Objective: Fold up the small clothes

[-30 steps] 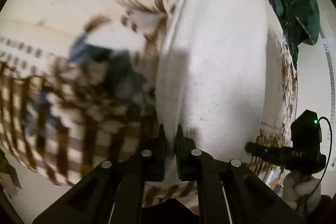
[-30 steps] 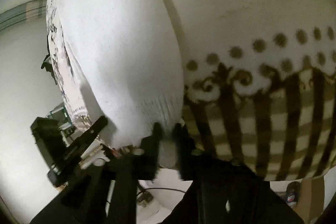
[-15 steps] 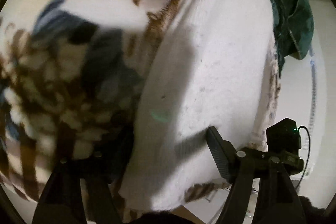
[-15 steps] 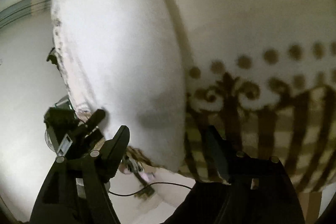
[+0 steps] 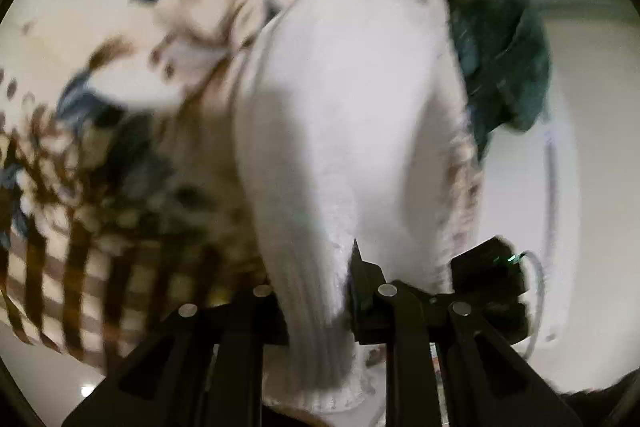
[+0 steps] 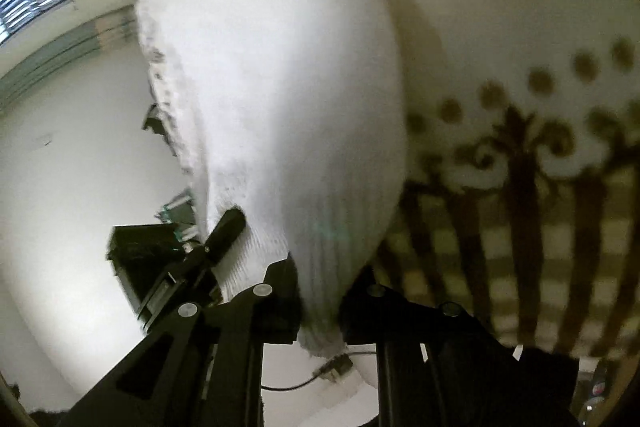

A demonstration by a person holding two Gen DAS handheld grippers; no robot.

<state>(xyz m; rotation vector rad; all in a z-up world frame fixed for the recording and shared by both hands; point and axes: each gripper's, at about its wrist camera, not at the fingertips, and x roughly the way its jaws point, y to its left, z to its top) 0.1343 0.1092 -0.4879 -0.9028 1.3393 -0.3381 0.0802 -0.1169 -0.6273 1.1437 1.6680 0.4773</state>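
Observation:
A white knitted garment (image 5: 344,131) lies on a cream cloth with brown and blue patterns (image 5: 120,155). My left gripper (image 5: 316,307) is shut on the garment's ribbed near edge. In the right wrist view the same white garment (image 6: 280,99) fills the middle, and my right gripper (image 6: 320,303) is shut on its ribbed edge at the other corner. The other gripper shows at the side of each view, at the garment's edge. The frames are blurred.
A dark green garment (image 5: 500,39) lies at the far right of the patterned cloth. The brown-striped border of the cloth (image 6: 540,227) runs beside the white garment. A black cable (image 6: 296,383) hangs below the table edge. A pale floor lies beyond.
Half a second ago both grippers stood open over the garment's edge; now both have closed on the ribbed edge. One second ago both were shut on it.

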